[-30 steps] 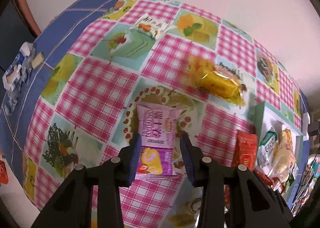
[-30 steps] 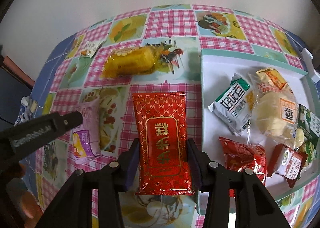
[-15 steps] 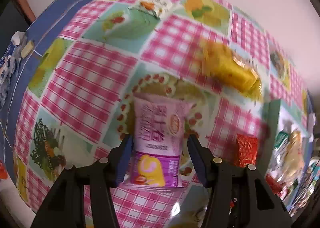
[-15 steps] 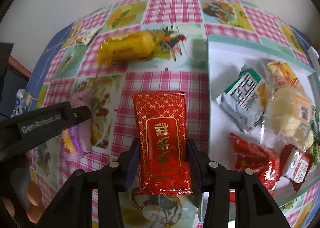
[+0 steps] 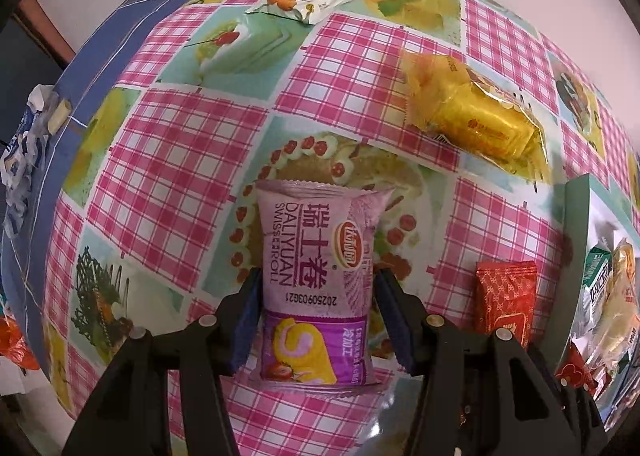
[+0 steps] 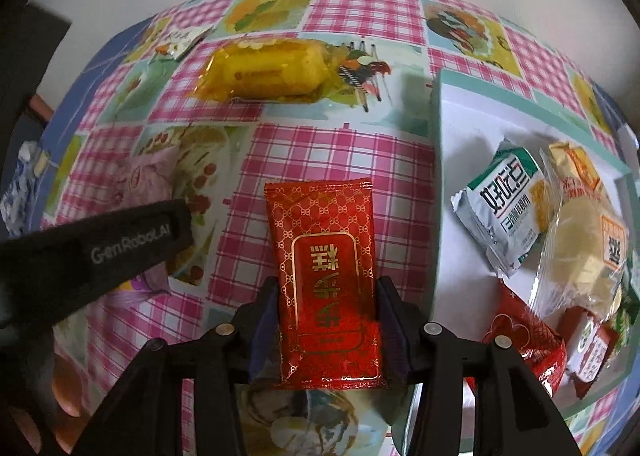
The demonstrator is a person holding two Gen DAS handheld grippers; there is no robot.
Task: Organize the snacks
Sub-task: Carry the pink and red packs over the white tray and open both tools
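Two packets straddled on the checked tablecloth (image 5: pixel 192 176)

Left gripper (image 5: pixel 316 320) parted around the purple packet (image 5: pixel 316 280); right gripper (image 6: pixel 326 320) opening, red packet (image 6: pixel 324 268) between (contact seemingly gone).

"DALIYUAN SWISS ROLL", "20250903G21" on purple packet (image 5: pixel 316 284); "GenRoboAI" on left tool (image 6: pixel 132 242)

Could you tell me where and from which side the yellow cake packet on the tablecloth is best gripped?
Grip the yellow cake packet across its plump middle, coming from above: it lies flat, free on every side, and its crimped ends are thin film.
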